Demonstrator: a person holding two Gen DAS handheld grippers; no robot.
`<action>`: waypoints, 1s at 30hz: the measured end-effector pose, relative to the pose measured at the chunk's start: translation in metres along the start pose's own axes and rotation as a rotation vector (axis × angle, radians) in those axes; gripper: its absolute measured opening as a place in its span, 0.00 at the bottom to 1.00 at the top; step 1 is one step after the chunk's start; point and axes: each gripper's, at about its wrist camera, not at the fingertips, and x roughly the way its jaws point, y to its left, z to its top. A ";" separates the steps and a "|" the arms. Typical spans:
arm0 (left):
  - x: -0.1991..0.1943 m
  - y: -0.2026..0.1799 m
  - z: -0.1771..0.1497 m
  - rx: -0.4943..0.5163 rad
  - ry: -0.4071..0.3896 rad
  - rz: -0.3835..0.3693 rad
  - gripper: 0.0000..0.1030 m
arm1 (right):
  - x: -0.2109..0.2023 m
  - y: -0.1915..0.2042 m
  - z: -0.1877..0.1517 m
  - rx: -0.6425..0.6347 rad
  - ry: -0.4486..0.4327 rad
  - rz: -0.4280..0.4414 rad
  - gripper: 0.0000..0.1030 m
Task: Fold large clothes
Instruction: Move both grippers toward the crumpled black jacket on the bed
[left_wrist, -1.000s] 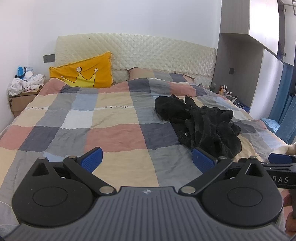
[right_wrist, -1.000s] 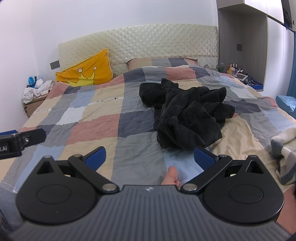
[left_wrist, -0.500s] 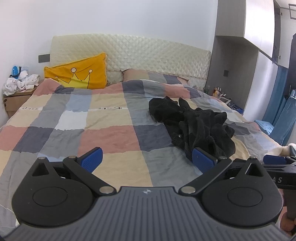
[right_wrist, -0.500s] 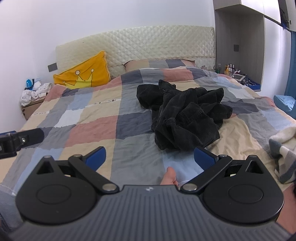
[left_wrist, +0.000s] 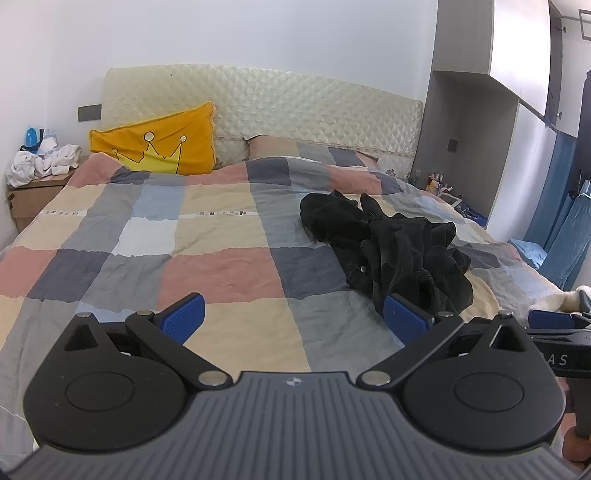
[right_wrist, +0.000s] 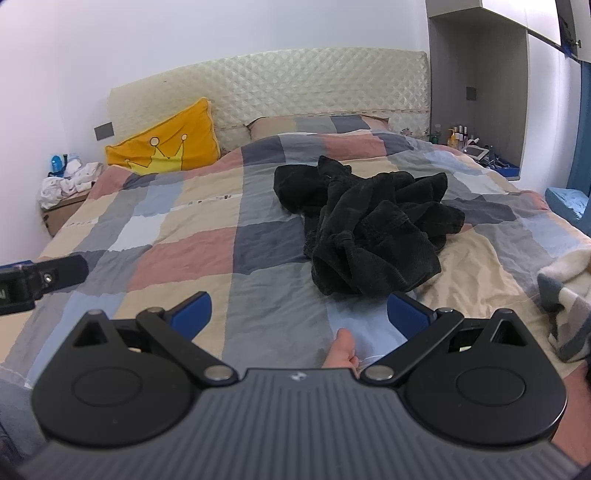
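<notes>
1. I see a bed (left_wrist: 221, 266) filling most of both views, covered by a patchwork quilt (right_wrist: 184, 254) of pink, grey, cream and pale blue squares, with a quilted cream headboard (left_wrist: 295, 99) against the white wall.
2. A tall grey cupboard (left_wrist: 465, 110) stands at the bed's far right corner, with small bottles (right_wrist: 456, 137) in the niche beside the headboard.
3. The black garment (right_wrist: 365, 229) I am here to fold lies crumpled in a heap on the quilt, right of the bed's middle line and nearer the foot than the pillows; nothing is touching it.
4. A yellow cushion (left_wrist: 162, 144) with a crown drawing leans against the headboard on the left, and a checked pillow (right_wrist: 317, 123) lies flat beside it.
5. A wooden nightstand (left_wrist: 33, 195) left of the bed carries a pile of white cloth (left_wrist: 44, 162).
6. A pale fluffy blanket (right_wrist: 565, 288) with grey checks sits at the right edge of the bed, near my right tool.
7. My left tool (left_wrist: 293, 319) hangs over the foot of the bed with its blue pads spread wide and nothing between them; the garment is ahead and to its right, apart from it.
8. My right tool (right_wrist: 297, 312) is likewise spread wide and empty, with the garment just ahead of its right pad but not touching.
9. A bare toe (right_wrist: 341, 347) shows below the right tool's gap.
</notes>
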 end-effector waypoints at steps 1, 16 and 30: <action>0.000 0.000 0.000 -0.001 0.001 0.000 1.00 | -0.001 0.000 0.000 0.003 -0.001 0.007 1.00; 0.008 -0.003 -0.002 0.000 0.020 -0.011 1.00 | -0.001 0.004 -0.004 -0.004 0.007 -0.014 1.00; 0.032 -0.001 0.012 0.033 0.032 -0.021 1.00 | 0.008 -0.007 0.002 0.029 0.007 0.013 1.00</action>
